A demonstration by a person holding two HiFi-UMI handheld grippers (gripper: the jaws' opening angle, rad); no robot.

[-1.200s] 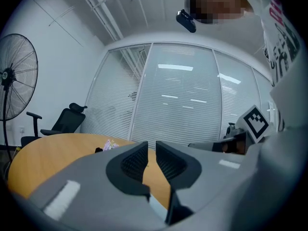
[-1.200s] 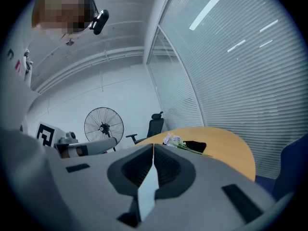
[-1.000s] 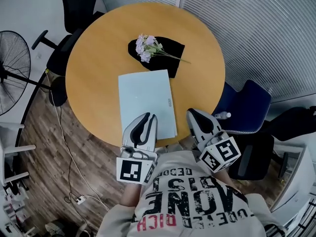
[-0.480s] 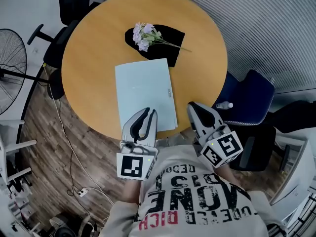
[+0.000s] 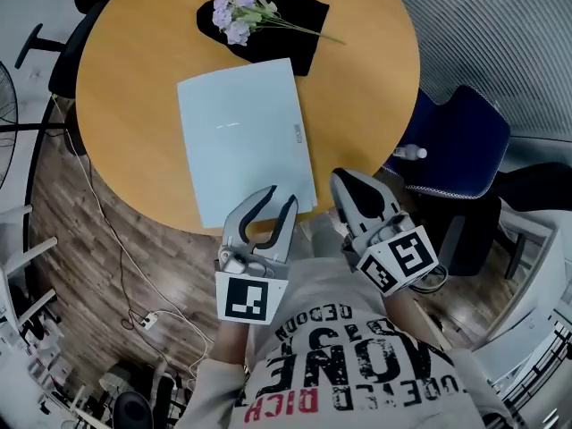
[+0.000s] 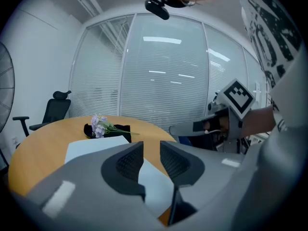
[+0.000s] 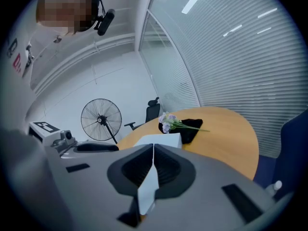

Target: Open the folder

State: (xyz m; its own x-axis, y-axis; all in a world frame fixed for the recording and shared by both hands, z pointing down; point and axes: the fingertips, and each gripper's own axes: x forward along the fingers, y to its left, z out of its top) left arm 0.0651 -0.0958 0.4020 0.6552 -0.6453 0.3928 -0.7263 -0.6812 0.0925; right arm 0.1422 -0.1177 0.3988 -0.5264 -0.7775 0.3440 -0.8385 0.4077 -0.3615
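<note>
Jaws of left gripper point(image 5: 279, 195), just opened, empty, hover above round wooden table point(image 5: 125, 105).

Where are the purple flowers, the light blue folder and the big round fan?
purple flowers point(image 5: 231, 12): head view, on the blossoms at the far side of the table.
folder point(image 5: 241, 137): head view, on the middle of its closed cover.
fan point(image 7: 101, 120): right gripper view, on the hub of its round cage.

Round table point(image 5: 125, 96): smooth, matt wood-look top. Folder point(image 5: 241, 132): smooth, pale blue, slight sheen. Cloth point(image 5: 299, 21), upper centre: black, matt fabric. Floor point(image 5: 80, 239), lower left: dark wood-grain planks.
</note>
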